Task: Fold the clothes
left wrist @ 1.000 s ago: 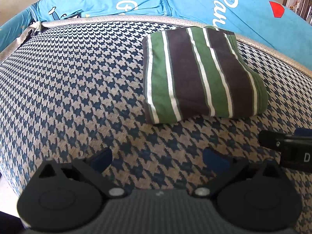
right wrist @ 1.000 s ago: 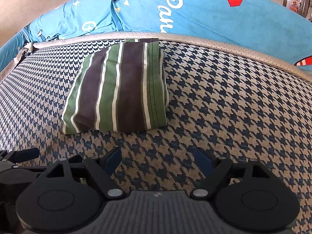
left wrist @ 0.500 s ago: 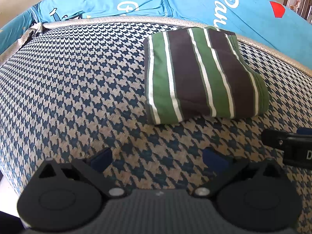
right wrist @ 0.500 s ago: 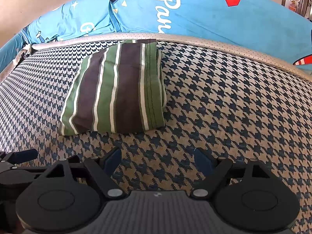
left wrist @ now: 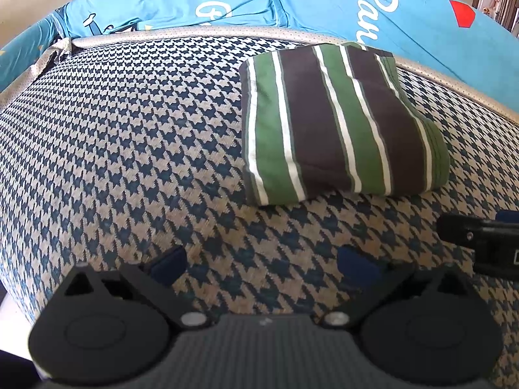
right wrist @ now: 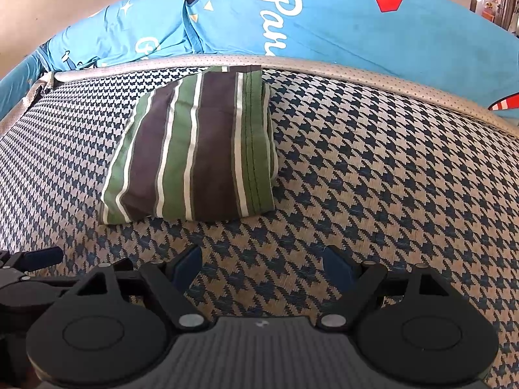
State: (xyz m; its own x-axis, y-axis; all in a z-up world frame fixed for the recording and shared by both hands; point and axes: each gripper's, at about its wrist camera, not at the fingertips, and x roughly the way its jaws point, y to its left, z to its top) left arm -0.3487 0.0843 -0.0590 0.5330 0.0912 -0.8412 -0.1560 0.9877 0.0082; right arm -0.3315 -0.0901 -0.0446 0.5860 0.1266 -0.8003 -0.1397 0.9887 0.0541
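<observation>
**Folded striped garment on houndstooth cushion, both claws released**

Striped garment (left wrist: 340,129) is folded into a compact rectangle, green and dark brown bands with thin white lines. It lies flat on the houndstooth cushion (left wrist: 129,136), toward the far edge, its far end touching the pale perforated piping (left wrist: 181,34) that trims the cushion. In the right wrist view the same garment (right wrist: 194,152) sits left of centre, its stitched hem edge on the right side.

Left claw (left wrist: 259,261): jaws spread wide, nothing between the blue fingertips (left wrist: 168,259), only bare cushion under them. It sits near the garment's near edge, not touching.

Right claw (right wrist: 261,264): jaws also spread wide, empty, blue fingertips (right wrist: 337,267) over bare cushion (right wrist: 389,178), clear of the garment.

Each claw shows partly in the other's view: right one at the right edge of the left view, left one at lower left of the right view.

Behind the piping, a bright blue printed fabric (left wrist: 405,22) with white script lettering and a red shape covers the back. No containers in view; the garment lies loose on the cushion.
</observation>
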